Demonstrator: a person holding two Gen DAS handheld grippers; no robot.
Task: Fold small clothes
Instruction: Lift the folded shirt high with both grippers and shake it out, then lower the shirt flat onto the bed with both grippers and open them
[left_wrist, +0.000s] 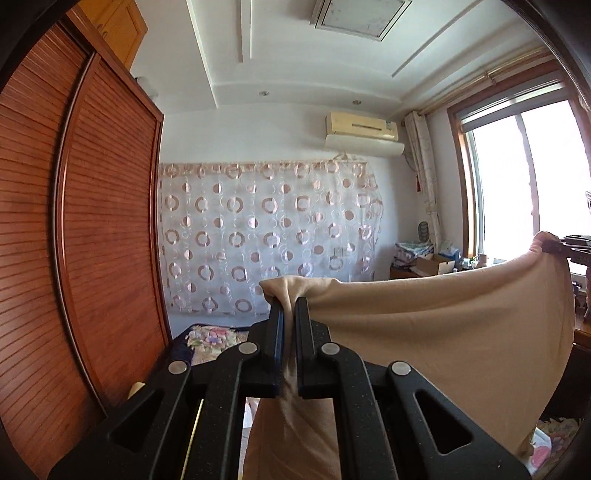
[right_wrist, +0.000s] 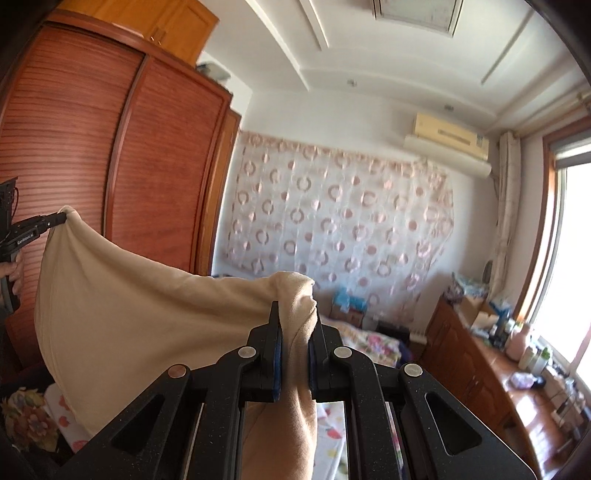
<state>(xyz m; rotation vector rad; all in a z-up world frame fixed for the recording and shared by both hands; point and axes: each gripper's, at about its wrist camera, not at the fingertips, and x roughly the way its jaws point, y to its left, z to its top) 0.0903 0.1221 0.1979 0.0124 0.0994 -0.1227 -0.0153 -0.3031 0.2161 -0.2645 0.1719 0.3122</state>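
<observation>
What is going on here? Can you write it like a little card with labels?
garment: beige cloth, held up in the air, stretched between both grippers
left gripper: shut on one bunched corner of the cloth
right gripper: shut on the other bunched corner
cloth shape: top edge sags between the two grips
below: floral bedding
background: wooden wardrobe, circle-patterned curtain, air conditioner, window
fold status: not yet folded

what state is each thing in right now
beige knit cloth: lifted, stretched between both claws, sagging in the middle
left claw: shut on one cloth corner
right claw: shut on the other corner
brown slatted wardrobe doors: closed
</observation>
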